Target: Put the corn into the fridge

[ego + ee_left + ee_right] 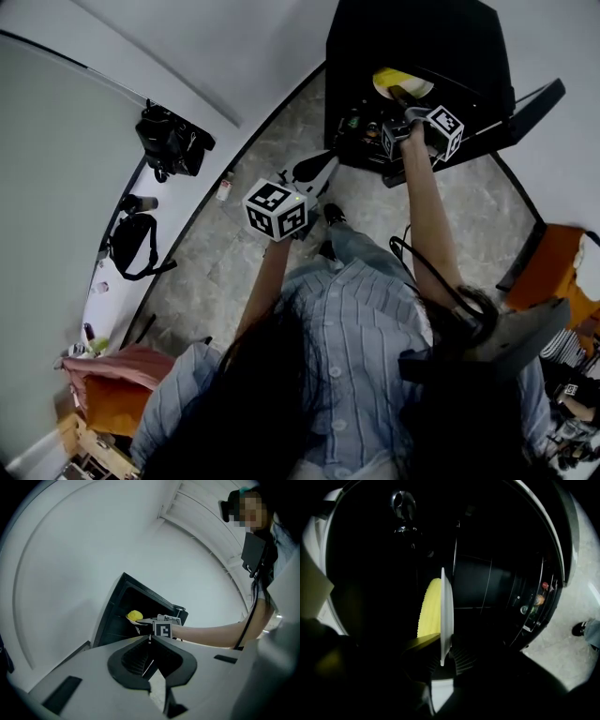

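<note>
Vividly yellow corn [427,611] on plate [446,606]

One corn [429,606], one plate [446,597], one fridge [412,66], one left gripper [150,638], one right gripper [444,639].

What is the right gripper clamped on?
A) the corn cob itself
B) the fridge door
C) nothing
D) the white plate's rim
D: the right gripper has its fingers closed on the white plate at its edge, with the corn lying on that plate.
</note>
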